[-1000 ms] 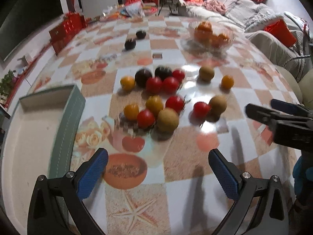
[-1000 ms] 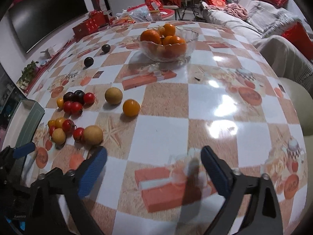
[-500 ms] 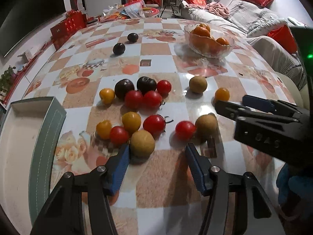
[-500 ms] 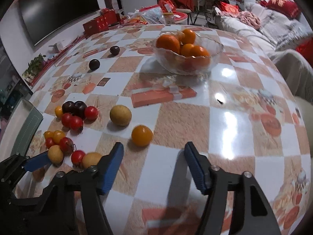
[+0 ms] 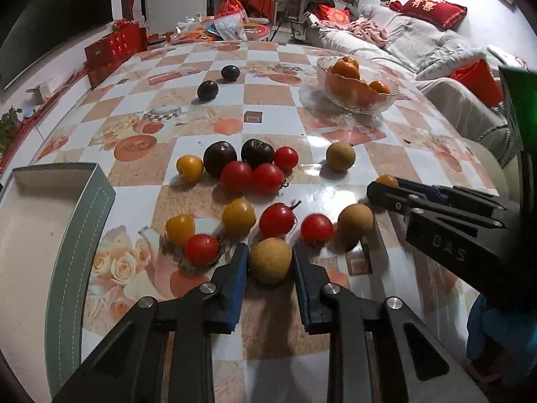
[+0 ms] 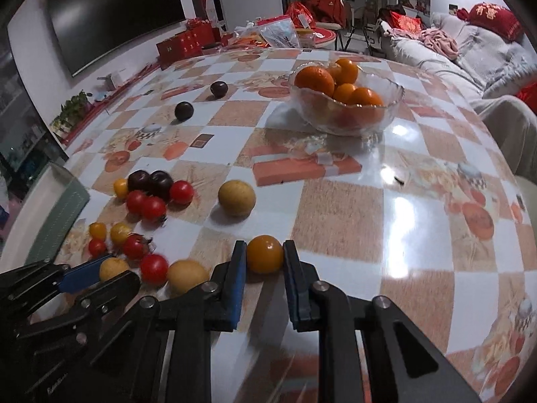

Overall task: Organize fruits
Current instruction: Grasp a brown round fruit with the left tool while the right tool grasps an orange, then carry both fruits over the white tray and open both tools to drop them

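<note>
The left hand-held gripper (image 5: 270,260) has just squeezed in on a yellow-brown fruit (image 5: 269,261) on the worktop (image 5: 335,352). The right hand-held gripper (image 6: 265,257) has just closed on a small orange fruit (image 6: 265,254), also sitting on the worktop.

Fruits (image 5: 238,216) on table (image 5: 335,134), bowl (image 5: 357,92) behind, tray (image 5: 84,221) left
</note>
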`<action>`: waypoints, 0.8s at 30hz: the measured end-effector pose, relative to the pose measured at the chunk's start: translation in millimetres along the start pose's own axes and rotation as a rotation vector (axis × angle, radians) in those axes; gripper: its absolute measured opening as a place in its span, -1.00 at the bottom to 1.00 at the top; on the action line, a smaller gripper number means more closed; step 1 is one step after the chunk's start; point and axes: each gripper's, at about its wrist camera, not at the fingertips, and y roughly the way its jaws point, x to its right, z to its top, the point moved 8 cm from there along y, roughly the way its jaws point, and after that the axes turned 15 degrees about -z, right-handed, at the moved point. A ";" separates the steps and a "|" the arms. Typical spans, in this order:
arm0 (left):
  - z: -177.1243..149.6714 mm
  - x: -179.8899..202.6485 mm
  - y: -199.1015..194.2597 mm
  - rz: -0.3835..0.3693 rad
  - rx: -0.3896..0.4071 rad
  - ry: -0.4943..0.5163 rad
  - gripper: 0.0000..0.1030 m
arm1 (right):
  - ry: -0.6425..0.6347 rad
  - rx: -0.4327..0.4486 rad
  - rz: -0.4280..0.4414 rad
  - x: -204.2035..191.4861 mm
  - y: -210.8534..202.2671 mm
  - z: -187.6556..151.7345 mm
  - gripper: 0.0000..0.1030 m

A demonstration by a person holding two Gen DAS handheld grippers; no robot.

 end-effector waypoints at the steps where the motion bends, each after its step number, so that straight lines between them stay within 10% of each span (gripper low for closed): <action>1: -1.2 0.1 -0.9 -0.004 0.000 0.003 -0.46 | 0.006 0.000 0.008 0.4 -3.2 -3.0 -0.56; 24: -17.2 -12.3 -113.1 -0.103 0.042 -0.020 -0.46 | -0.036 0.036 0.112 -53.9 -105.0 -21.5 -0.55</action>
